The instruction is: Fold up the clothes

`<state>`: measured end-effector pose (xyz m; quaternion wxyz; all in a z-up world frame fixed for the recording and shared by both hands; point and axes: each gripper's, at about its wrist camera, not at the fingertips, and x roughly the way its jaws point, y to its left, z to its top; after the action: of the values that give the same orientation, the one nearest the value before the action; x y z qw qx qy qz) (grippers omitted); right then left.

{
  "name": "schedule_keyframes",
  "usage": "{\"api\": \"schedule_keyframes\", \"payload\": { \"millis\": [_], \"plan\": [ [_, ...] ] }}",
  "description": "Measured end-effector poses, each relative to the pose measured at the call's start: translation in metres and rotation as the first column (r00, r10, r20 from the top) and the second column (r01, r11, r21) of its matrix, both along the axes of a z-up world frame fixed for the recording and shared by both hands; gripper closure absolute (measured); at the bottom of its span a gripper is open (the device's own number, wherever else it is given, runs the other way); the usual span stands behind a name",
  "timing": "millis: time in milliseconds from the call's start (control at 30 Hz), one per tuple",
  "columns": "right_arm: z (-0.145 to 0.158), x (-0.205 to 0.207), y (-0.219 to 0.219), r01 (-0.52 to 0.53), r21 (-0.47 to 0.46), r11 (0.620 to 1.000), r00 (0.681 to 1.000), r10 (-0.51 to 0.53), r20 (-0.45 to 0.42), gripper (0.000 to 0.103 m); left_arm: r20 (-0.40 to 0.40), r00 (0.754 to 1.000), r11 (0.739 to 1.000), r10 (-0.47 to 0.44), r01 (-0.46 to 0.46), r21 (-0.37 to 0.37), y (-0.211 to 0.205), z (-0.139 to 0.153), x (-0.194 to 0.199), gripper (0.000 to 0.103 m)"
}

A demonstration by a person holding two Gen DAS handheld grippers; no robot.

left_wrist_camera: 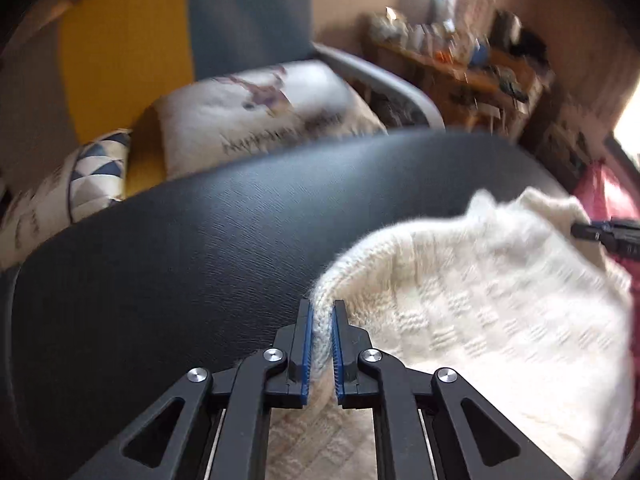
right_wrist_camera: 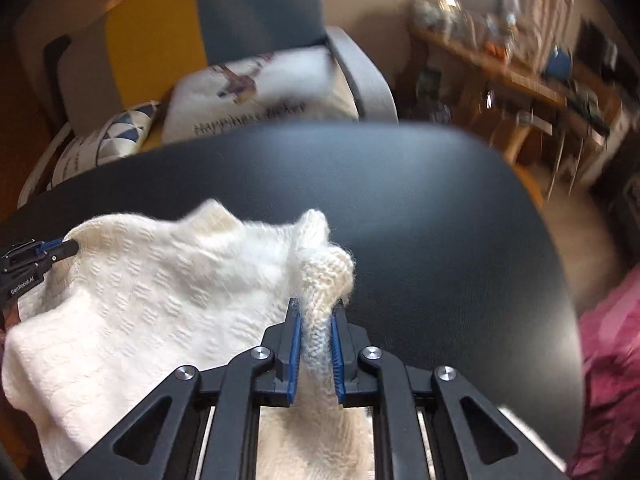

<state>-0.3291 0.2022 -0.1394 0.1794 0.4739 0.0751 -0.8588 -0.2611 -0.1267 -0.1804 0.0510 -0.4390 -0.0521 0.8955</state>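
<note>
**Both grippers clamped on a white knit sweater over a black table**

Left black two-finger gripper (left_wrist_camera: 320,308), blue ribbed pads (left_wrist_camera: 306,344) pinched tight on a rolled, ribbed edge of the fluffy cream-white knitted sweater (left_wrist_camera: 480,320). Right black two-finger gripper (right_wrist_camera: 314,312) likewise closed on a bunched, fuzzy fold of the same garment (right_wrist_camera: 160,300), loose fibres standing out around the blue pads (right_wrist_camera: 295,344). Linkage arms matte black, angular, with round silver rivets at the joints.

Sweater held stretched between the two tools, soft and thick, with a raised block pattern across the body and coarser ribbing along the clamped hem. Near half hanging towards the cameras; far part draped low over the near edge of the dark, rounded table top with a fine leather-like grain (left_wrist_camera: 200,240).

Right tool visible as a small black tip at the far right edge of the left view (left_wrist_camera: 604,234); left tool at the left edge of the right view (right_wrist_camera: 36,258), pressed into the knit.

Beyond the table: an armchair in yellow and blue-grey fabric with a grey curved armrest (left_wrist_camera: 248,16), a pale printed cushion with script lettering (left_wrist_camera: 256,112), and a cushion with blue triangles (left_wrist_camera: 96,172). Far right, a blurred wooden shelf with small items (left_wrist_camera: 460,64). Crumpled pink cloth at the right edge (right_wrist_camera: 612,360).
</note>
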Motion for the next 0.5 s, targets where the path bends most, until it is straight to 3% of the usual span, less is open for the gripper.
{"api": "schedule_keyframes", "payload": {
  "millis": [133, 233, 367, 500],
  "plan": [
    [0.050, 0.001, -0.034, -0.056, -0.006, 0.998, 0.988, 0.055, -0.147, 0.091, -0.100, 0.985, 0.990, 0.137, -0.133, 0.054, -0.042, 0.023, 0.025, 0.094],
    [0.056, -0.025, -0.067, -0.057, 0.005, 0.998, 0.982, 0.057, -0.177, 0.091, -0.114, 0.972, 0.979, 0.204, -0.202, 0.034, -0.070, 0.026, 0.023, 0.094],
    [0.019, -0.074, -0.096, -0.040, 0.049, 0.998, 0.995, 0.044, -0.092, 0.091, -0.016, 0.970, 0.970, 0.241, -0.241, -0.008, -0.103, 0.003, -0.005, 0.094],
    [-0.027, -0.093, -0.117, -0.016, 0.126, 0.992, 1.000, 0.016, 0.000, 0.089, 0.090, 0.968, 0.973, 0.232, -0.231, -0.022, -0.116, -0.030, -0.016, 0.092]
  ]
}}
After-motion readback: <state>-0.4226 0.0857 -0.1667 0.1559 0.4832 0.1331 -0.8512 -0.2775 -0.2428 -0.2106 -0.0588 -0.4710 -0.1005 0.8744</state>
